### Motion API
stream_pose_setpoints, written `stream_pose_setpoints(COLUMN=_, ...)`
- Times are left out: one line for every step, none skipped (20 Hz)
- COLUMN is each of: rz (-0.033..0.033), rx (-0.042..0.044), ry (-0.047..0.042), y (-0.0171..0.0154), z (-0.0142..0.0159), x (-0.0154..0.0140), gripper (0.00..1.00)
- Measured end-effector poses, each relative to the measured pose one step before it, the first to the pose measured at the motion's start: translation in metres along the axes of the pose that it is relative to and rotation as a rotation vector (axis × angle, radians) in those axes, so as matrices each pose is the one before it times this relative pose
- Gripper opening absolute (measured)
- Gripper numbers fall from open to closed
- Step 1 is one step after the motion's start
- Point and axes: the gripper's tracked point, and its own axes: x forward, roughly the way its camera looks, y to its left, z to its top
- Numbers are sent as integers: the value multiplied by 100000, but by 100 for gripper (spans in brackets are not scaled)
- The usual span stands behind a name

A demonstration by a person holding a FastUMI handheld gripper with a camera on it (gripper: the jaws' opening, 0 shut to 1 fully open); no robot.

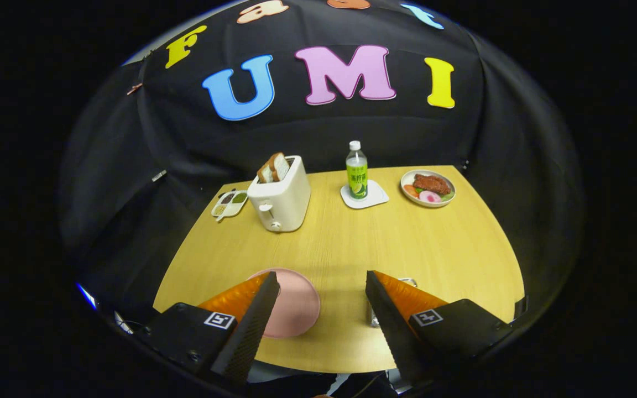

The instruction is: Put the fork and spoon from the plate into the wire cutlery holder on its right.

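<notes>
The wooden table (351, 249) is being viewed across mid-frame. Low in the frame, the pink plate (296, 304) is being half hidden by one finger; the wire holder (407, 283) is barely glimpsed behind the other. The gripper (321, 287) is being held wide apart, clasping nothing.

1. The toaster (281, 200) is set on the bench (351, 243), at its far left.
2. A divided tray (229, 204) lies just left of the toaster.
3. A bottle (356, 170) stands on a coaster (374, 197), right of the toaster.
4. A plate of food (428, 188) sits further right of the toaster.
5. The plate (293, 307) lies nearer than the toaster, partly behind the left finger.
6. The wire cutlery holder (407, 283) is mostly hidden behind the right finger.
</notes>
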Motion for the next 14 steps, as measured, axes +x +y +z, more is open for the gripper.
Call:
stream_pose_setpoints(rz=1094, rx=-1292, ry=3485, y=1013, z=-1350, x=784, gripper=100)
stream_pose_setpoints(rz=853, rx=-1235, ry=3539, y=931, z=-1483, x=798, gripper=100)
stream_pose_setpoints(rz=1127, rx=-438, ry=3518, y=902, z=-1057, x=759, gripper=100)
stream_pose_setpoints(rz=1095, rx=-18, ry=2456, y=928, z=-768, x=929, gripper=100)
stream_pose_setpoints(rz=613, rx=-293, ry=2194, y=699, z=-677, x=912, gripper=100)
stream_pose_setpoints(rz=82, rx=-653, ry=1973, y=540, z=-542, x=920, gripper=100)
stream_pose_setpoints(rz=-258, rx=-698, ry=1623, y=454, z=-365, x=794, gripper=100)
stream_pose_setpoints(rz=68, rx=-467, ry=2384, y=610, z=-644, x=1017, gripper=100)
stream_pose_setpoints(rz=318, rx=337, ry=2858, y=591, z=-726, x=1131, gripper=100)
stream_pose_setpoints(rz=638, rx=1018, ry=2979, y=622, z=-681, x=1135, gripper=100)
stream_pose_setpoints(rz=34, rx=615, ry=2913, y=391, z=-532, x=937, gripper=100)
stream_pose_setpoints(rz=-955, rx=161, ry=3286, y=156, z=-760, x=955, gripper=100)
stream_pose_setpoints(rz=-1315, rx=33, ry=2977, y=-19, z=-671, x=1074, gripper=100)
stream_pose_setpoints(rz=-1131, rx=239, ry=3244, y=-10, z=-634, x=1056, gripper=99)
